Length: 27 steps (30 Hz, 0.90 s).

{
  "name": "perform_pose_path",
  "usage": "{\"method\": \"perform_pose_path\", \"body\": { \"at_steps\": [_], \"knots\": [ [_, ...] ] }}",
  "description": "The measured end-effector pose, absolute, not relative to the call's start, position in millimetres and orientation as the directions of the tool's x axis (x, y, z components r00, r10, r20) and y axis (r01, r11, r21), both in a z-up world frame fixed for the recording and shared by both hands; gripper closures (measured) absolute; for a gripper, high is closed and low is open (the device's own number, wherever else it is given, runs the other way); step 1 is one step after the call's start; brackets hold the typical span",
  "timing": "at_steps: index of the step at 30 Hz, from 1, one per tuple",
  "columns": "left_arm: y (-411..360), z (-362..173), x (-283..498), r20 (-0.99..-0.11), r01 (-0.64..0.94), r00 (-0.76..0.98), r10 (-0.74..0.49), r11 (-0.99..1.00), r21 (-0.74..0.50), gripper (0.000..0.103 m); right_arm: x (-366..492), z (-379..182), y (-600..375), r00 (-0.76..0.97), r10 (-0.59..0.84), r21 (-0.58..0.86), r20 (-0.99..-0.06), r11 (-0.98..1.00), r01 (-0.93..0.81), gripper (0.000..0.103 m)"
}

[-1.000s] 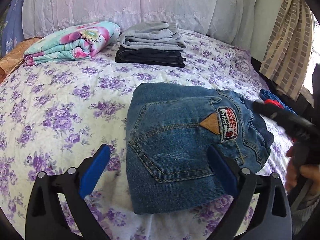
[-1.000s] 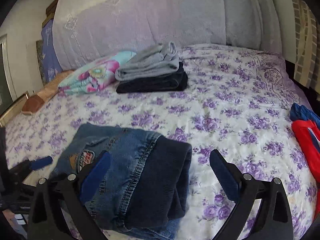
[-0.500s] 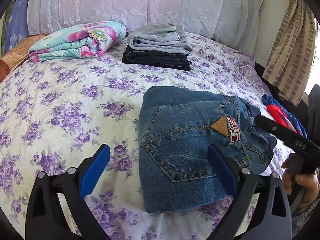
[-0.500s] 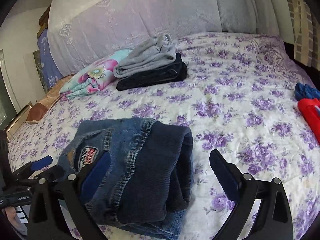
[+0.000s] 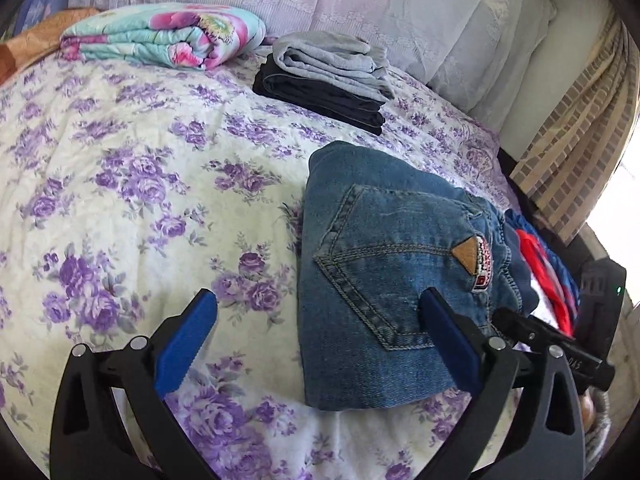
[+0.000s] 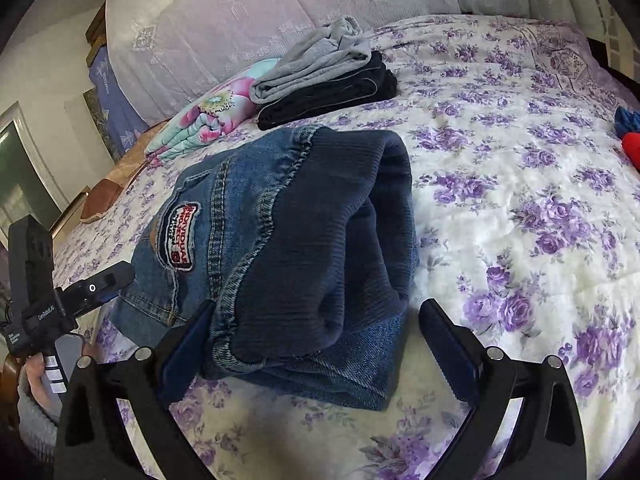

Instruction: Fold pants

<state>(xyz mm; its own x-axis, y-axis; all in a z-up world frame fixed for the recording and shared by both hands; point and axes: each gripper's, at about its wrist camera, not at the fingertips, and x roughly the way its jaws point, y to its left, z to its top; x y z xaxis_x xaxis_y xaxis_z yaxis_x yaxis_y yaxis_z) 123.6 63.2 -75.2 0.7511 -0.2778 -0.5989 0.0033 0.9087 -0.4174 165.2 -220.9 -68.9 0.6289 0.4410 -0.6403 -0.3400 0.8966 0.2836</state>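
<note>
While both grippers gape empty, folded jeans [image 6: 288,248] show patch [image 6: 176,236] reading "INDIVIDUAL PROJECT"

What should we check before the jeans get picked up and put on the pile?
1. Jeans folded into a neat bundle: ok.
2. Left gripper open: ok.
3. Right gripper open, the bundle's end between its jaws: ok.
4. Pile of grey and black pants tidy enough to take one more: ok.
5. Bedspread between jeans and pile free of clutter: ok.
6. Layers underneath the jeans lined up: cannot tell.
</note>
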Motion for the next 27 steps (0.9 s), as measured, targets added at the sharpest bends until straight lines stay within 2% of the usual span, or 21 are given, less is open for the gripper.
{"method": "perform_pose_path", "body": {
  "at_steps": [3,6,10,12,15,18,20,22,27],
  "knots": [
    [68,-64,119,-0.575,-0.013,0.784,-0.234,0.920,-0.392,0.005,153,-56,-228,0.687,0.429,0.269,-0.586,0.903,-0.334,0.004],
    [71,-44,127,-0.558,-0.013,0.806,-0.197,0.937,-0.350,0.005,141,-37,-239,0.759,0.424,0.280,-0.495,0.904,-0.323,0.004],
    [63,-18,155,-0.544,0.036,0.813,-0.209,0.950,-0.311,0.005,119,-16,-234,0.770,0.517,0.275,-0.374,0.855,-0.440,0.004],
    [46,-10,174,-0.544,0.090,0.807,-0.229,0.958,-0.271,0.005,111,-11,-215,0.736,0.574,0.233,-0.358,0.818,-0.525,0.004],
    [21,-9,203,-0.576,0.103,0.798,-0.174,0.983,-0.154,0.005,108,-18,-183,0.669,0.612,0.147,-0.422,0.774,-0.616,0.004],
    [15,-30,239,-0.653,0.058,0.752,-0.090,0.996,-0.070,0.004,120,-43,-164,0.637,0.528,0.065,-0.562,0.796,-0.601,0.003],
    [26,-47,258,-0.697,0.076,0.697,-0.168,0.984,-0.161,0.004,116,-51,-158,0.657,0.493,-0.028,-0.570,0.787,-0.616,0.003],
    [38,-53,267,-0.710,0.093,0.662,-0.241,0.966,-0.241,0.004,115,-50,-155,0.657,0.480,-0.049,-0.581,0.786,-0.617,0.003],
    [42,-55,276,-0.703,0.134,0.647,-0.293,0.952,-0.274,0.004,113,-49,-155,0.658,0.483,-0.055,-0.578,0.782,-0.621,0.003]
  ]
}}
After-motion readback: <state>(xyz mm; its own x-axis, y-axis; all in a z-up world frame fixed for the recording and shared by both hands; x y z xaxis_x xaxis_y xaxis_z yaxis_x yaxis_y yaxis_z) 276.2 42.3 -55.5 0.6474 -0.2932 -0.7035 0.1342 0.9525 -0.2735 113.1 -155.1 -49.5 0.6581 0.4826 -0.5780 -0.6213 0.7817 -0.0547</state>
